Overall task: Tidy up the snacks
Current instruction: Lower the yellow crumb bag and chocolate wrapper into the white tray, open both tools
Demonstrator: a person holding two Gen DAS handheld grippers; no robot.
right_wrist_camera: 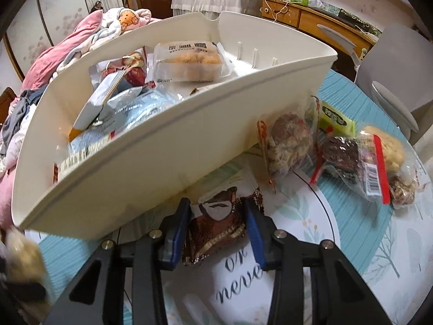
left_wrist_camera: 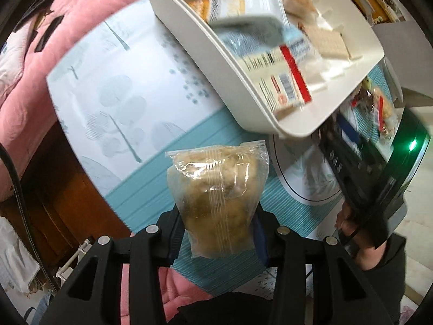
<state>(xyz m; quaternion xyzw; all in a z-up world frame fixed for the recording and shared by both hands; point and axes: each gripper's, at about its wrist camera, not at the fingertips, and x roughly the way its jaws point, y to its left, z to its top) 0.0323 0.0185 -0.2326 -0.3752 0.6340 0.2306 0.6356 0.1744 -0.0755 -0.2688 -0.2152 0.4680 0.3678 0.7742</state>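
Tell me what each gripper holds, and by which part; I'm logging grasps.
Left gripper holds a clear bag of yellowish snack by its lower half. Right gripper holds a brown packet across its middle.

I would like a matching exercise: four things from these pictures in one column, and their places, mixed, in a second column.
Things:
1. clear packet of pale snack
2. brown wrapped snack
3. packet with round golden cakes
4. green packet

Places:
A. inside the white bin
B. between the jaws of the left gripper
C. on the table beside the bin
D. between the jaws of the right gripper

Pairs: 1-B, 2-D, 3-A, 4-C
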